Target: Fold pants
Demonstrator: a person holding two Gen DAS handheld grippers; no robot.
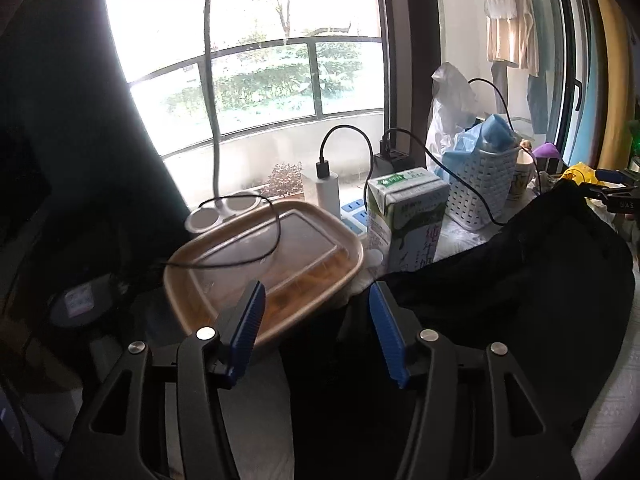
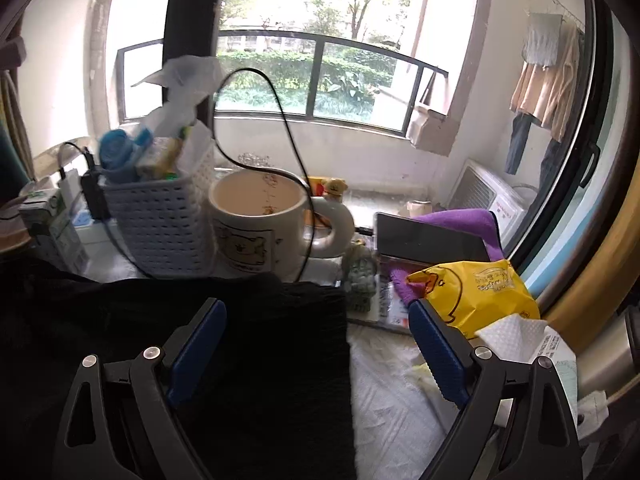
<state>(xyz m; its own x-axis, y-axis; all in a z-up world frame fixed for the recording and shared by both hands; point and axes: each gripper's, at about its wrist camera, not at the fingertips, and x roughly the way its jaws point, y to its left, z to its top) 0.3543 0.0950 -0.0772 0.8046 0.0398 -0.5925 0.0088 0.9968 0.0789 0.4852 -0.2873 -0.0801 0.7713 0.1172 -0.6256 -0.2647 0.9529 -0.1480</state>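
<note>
Black pants (image 2: 240, 340) lie bunched on the table's cluttered window edge; left gripper (image 1: 316, 320) and right gripper (image 2: 316, 344) are held spread, unladen; regrasp judged pending, 2 edges to be pinched next.

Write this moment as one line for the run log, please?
left claw: open, above pants edge | right claw: open, over pants | pants: bunched on table, not folded | mug, basket: behind pants
</note>
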